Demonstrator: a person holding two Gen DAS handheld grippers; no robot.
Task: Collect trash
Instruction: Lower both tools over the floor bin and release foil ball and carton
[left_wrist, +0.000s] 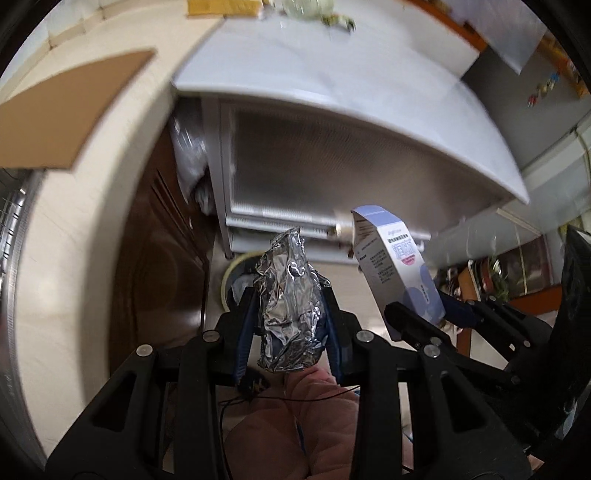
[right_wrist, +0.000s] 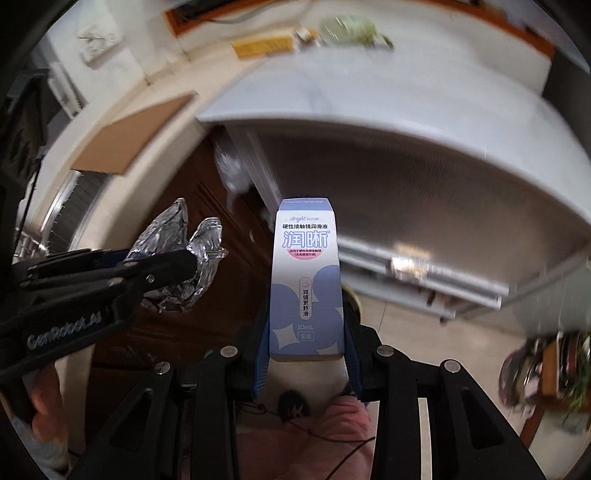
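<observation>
A: 2 pieces of trash, 1 per tool. The left tool (left_wrist: 291, 291) is clamped on a crumpled foil wad (left_wrist: 290, 306), shiny, creased and roughly cone-shaped, narrow end toward 12 o'clock.

B: And the right tool (right_wrist: 306, 325)?

A: Its blue pads squeeze the lower sides of a small carton (right_wrist: 306, 284), a smooth rectangular cardboard box, white above, lavender below, printed with 10mL. It stands upright between the fingers.

B: Where do they sit relative to each other?

A: From the left wrist, the carton is at 3 o'clock of the foil, apart from it. Both hang in the air, below the edge of a pale, smooth-topped table (left_wrist: 332, 74) at 12 o'clock.

B: Anything underneath?

A: Pink, soft fabric (left_wrist: 295, 417) at 6 o'clock, and a round, pale-rimmed bin (left_wrist: 231, 273) behind the foil, mostly hidden.
</observation>
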